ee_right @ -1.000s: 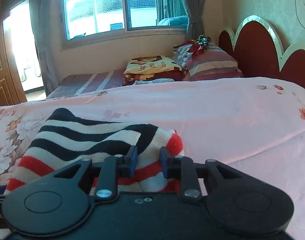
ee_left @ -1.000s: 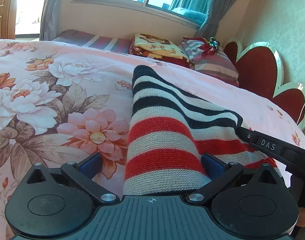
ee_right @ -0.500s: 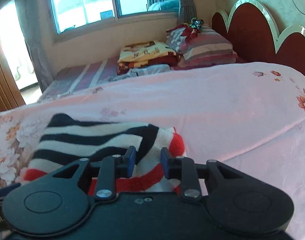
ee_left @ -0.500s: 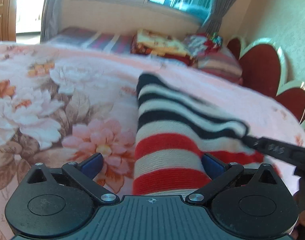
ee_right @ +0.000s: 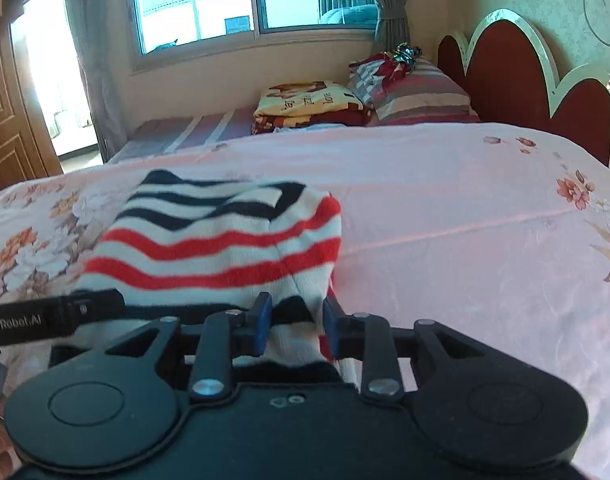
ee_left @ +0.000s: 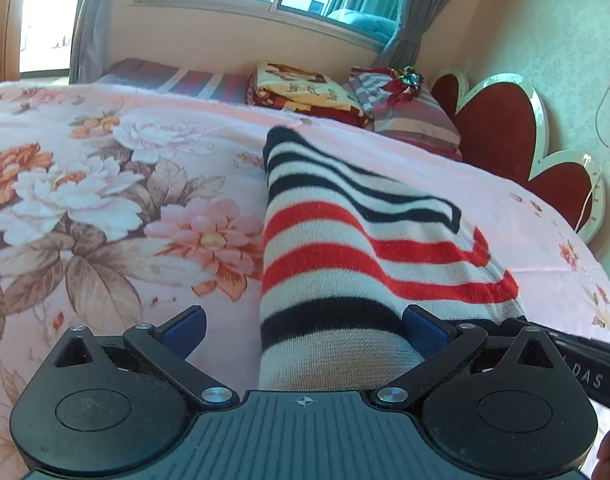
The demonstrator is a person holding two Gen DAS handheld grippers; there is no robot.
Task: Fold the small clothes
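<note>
Striped knit on a floral bedspread, a gripper at each end.

The pink bedspread (ee_left: 105, 208), printed with large flowers on its left part and plainer pink toward the right, covers the bed below a window (ee_right: 225, 0) with grey curtains; a red scalloped headboard (ee_right: 517, 72) stands at the right, with a striped pillow (ee_right: 417, 96) and folded blanket (ee_right: 309, 104) at the far edge. The knit (ee_left: 345, 248), red, white and black, lies on the bedspread. The left gripper (ee_left: 303, 332) stands wide, knit between its blue pads, only the right pad touching. The right gripper (ee_right: 295, 326), narrow and just easing apart, has the knit's edge bunched between its pads.
</note>
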